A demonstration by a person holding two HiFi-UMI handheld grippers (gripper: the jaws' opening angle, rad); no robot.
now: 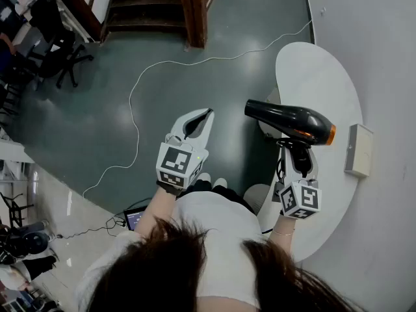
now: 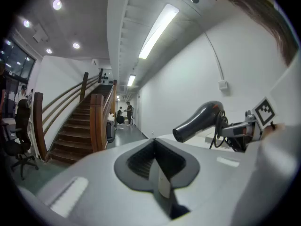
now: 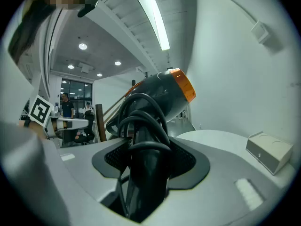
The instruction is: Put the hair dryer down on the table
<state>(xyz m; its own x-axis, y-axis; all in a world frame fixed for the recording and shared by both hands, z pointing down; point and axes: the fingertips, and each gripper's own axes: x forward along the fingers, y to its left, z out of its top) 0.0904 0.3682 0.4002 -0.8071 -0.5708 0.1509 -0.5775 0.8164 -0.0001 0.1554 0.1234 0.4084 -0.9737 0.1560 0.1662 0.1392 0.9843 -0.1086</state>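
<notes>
While the hair dryer (image 1: 289,121) is up in the air, I'd say none of the set-down is done yet. My right gripper (image 1: 298,160), at approx. 4 o'clock in the head view, is clamped on the dryer's handle. Its own view shows the pads pressed on the handle, w/ the black cord (image 3: 141,114) looped round it. The dryer's body lies level, nozzle toward 9 o'clock, orange back end toward 3 o'clock. It hovers over the near left edge of the white table (image 1: 318,70), nozzle sticking out past the rim over the floor (image 1: 195,64). A small pale box (image 1: 359,149) sits at the table's 3 o'clock side, apart from the dryer. My left gripper (image 1: 207,114), near centre frame, has its jaws together on nothing and isn't involved. Left to do, in my judgement: lower the dryer onto bare tabletop, let it rest, open the right jaws & back away.
</notes>
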